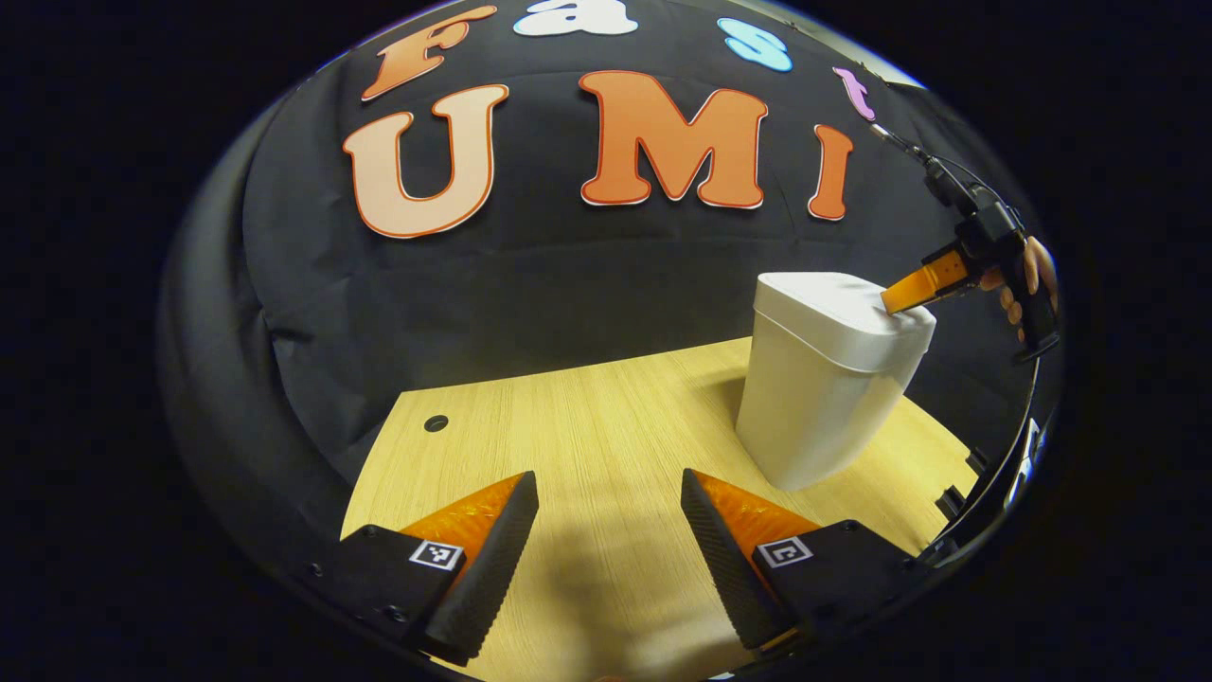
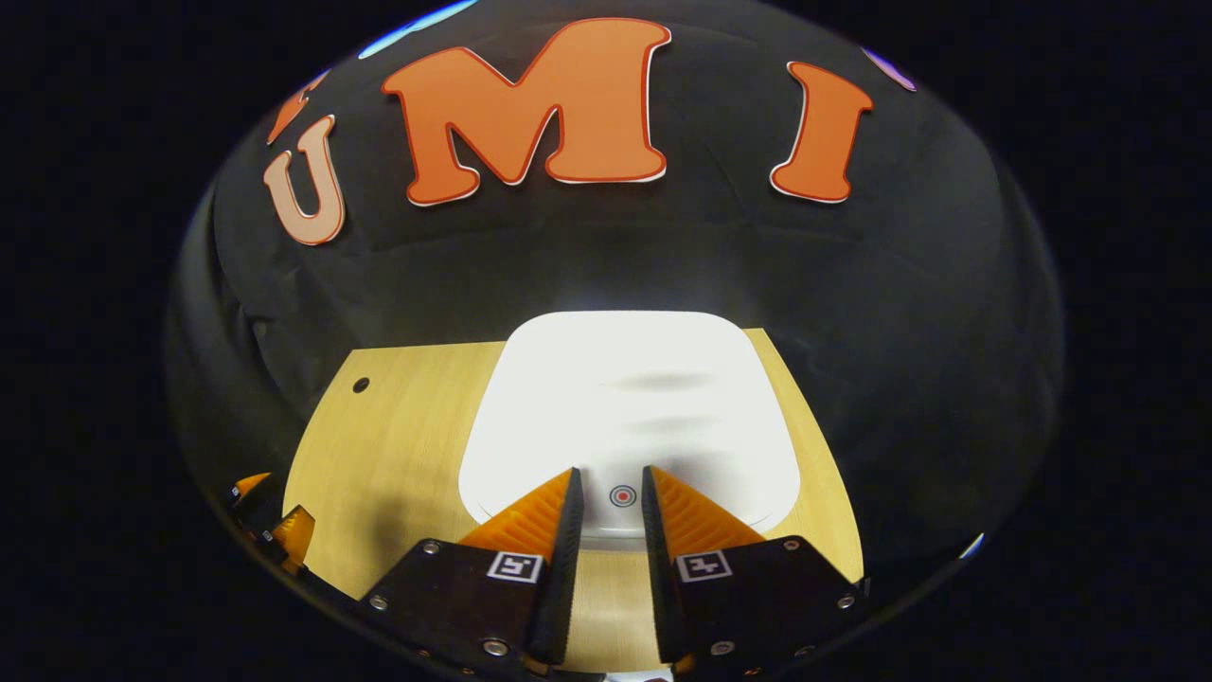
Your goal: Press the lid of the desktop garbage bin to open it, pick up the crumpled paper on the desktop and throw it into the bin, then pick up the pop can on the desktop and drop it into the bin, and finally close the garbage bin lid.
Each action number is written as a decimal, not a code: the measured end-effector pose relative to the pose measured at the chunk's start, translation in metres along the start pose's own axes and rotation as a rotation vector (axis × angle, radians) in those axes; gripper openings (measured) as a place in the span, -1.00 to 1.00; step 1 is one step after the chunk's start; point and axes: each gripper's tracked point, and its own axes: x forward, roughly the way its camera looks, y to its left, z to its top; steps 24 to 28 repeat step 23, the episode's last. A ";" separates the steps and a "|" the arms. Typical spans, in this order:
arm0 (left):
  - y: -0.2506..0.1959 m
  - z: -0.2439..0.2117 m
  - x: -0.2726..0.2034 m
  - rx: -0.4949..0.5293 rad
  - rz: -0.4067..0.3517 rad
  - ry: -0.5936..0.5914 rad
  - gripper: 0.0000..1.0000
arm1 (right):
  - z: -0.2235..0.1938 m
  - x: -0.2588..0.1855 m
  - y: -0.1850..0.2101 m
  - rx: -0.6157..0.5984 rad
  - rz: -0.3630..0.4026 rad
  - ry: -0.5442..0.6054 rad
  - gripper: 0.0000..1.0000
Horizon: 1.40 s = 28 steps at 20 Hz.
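The white desktop bin (image 1: 814,417) stands on the wooden table at the right of the left gripper view, its lid (image 1: 833,308) down. My right gripper (image 1: 887,302), held by a hand (image 1: 1030,279), has its tips at the lid's near edge. In the right gripper view the lid (image 2: 630,398) lies flat just beneath my right gripper (image 2: 611,474), whose fingers are drawn almost together, holding nothing, with a small red ring mark (image 2: 622,495) between the tips. My left gripper (image 1: 609,488) hovers low over bare table left of the bin, open and holding nothing.
The light wooden table (image 1: 587,426) has a small dark hole (image 1: 436,422) near its far left corner. Black cloth hangs behind and to the sides. My left gripper (image 2: 275,530) also peeks in at the lower left of the right gripper view.
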 end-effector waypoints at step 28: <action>0.081 0.114 -0.050 -0.070 0.200 -0.425 0.94 | 0.063 -0.067 0.104 -0.116 0.154 -0.658 0.46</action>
